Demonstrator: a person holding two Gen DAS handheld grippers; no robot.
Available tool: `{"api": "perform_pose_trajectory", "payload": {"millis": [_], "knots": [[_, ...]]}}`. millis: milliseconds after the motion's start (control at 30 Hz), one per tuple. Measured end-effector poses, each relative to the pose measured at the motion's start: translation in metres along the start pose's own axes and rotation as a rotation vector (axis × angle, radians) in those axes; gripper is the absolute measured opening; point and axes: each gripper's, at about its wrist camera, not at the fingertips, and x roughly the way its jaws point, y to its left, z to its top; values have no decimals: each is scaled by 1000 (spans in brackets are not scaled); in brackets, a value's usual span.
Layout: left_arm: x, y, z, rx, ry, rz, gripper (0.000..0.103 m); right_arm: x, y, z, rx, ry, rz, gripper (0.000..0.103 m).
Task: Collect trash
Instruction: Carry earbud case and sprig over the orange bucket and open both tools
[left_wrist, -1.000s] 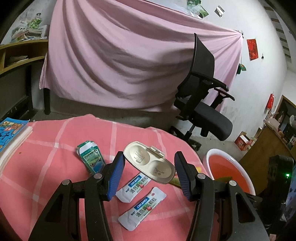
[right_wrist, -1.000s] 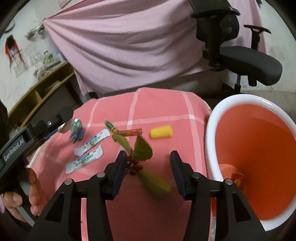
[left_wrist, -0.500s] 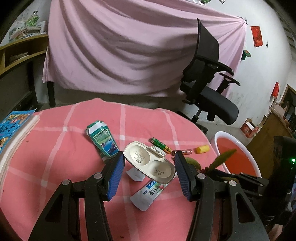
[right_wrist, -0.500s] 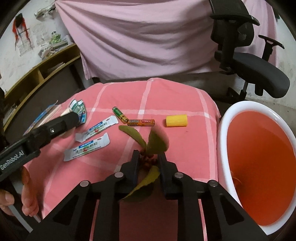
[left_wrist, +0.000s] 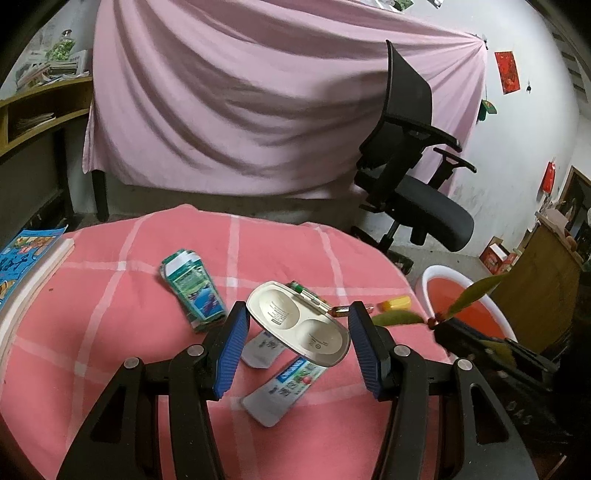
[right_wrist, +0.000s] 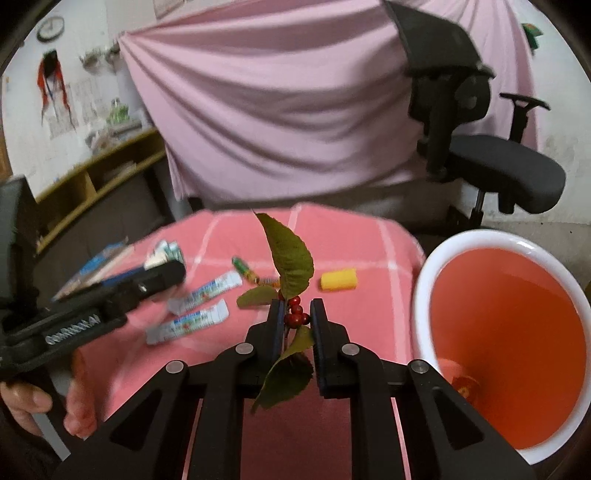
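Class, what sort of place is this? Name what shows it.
Probably a lived-in home room or study: an office chair, a wooden shelf stacked with papers, and a table under a pink checked cloth with a bin beside it.

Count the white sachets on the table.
2. One sachet lies farther back near the battery; the other sachet lies nearer, parallel beside it. Others may be hidden.

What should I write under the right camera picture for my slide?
Right gripper pinches a leafy berry sprig above the pink tablecloth, beside the orange bin.
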Motion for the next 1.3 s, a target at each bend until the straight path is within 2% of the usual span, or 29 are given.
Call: {"api": "perform_pose_trajectory", "payload": {"millis": [200,333,500,633,867,1067,1300], "knots": [[-6,-21,1,16,-61,-40,49,-31,-9,4,22,-199,5,12],[-20,-40,1,37,-156,-94,49,-55,-10,3,-27,-350,-68,12],[-39,-68,2,55,-286,-178,49,-80,-31,5,18,-470,-121,13],[-42,-91,2,71,-319,-234,49,-101,-60,4,90,-535,-191,13],[-23,-142,-3,122,-258,-296,49,-119,-108,-4,204,-524,-276,14],[-2,-177,-18,174,-167,-302,49,-125,-137,-15,257,-467,-299,16],[17,-199,-31,221,-63,-285,49,-119,-155,-21,292,-385,-301,17]]}}
